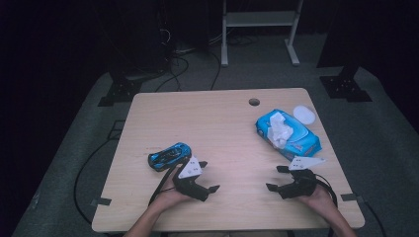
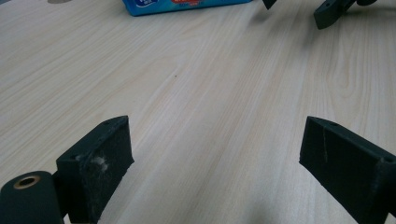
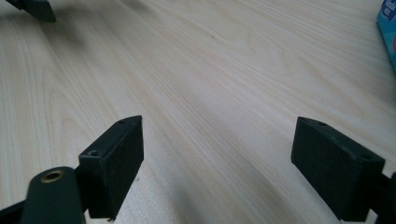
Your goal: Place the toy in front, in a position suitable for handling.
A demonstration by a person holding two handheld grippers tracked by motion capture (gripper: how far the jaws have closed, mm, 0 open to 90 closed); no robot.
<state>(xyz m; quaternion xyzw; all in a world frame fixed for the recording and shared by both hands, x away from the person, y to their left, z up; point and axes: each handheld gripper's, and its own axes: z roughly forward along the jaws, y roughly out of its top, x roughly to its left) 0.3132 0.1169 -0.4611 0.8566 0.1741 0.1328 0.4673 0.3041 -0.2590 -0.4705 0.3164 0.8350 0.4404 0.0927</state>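
A blue toy car (image 1: 169,155) lies on the wooden table (image 1: 217,123) at the left, just behind my left gripper (image 1: 208,176). That gripper stands open near the front edge, with only bare wood between its jaws (image 2: 212,158). At the right, a blue pack of wet wipes (image 1: 287,133) lies with a white tissue pulled up from its top. My right gripper (image 1: 276,178) is in front of the pack, open, with nothing between its jaws (image 3: 217,158). The two grippers face each other across the table's front middle.
A white round lid (image 1: 304,114) lies by the pack's far corner. A cable hole (image 1: 254,102) sits near the table's far edge. Beyond the table are a white frame (image 1: 259,29), black stands and cables on a grey floor.
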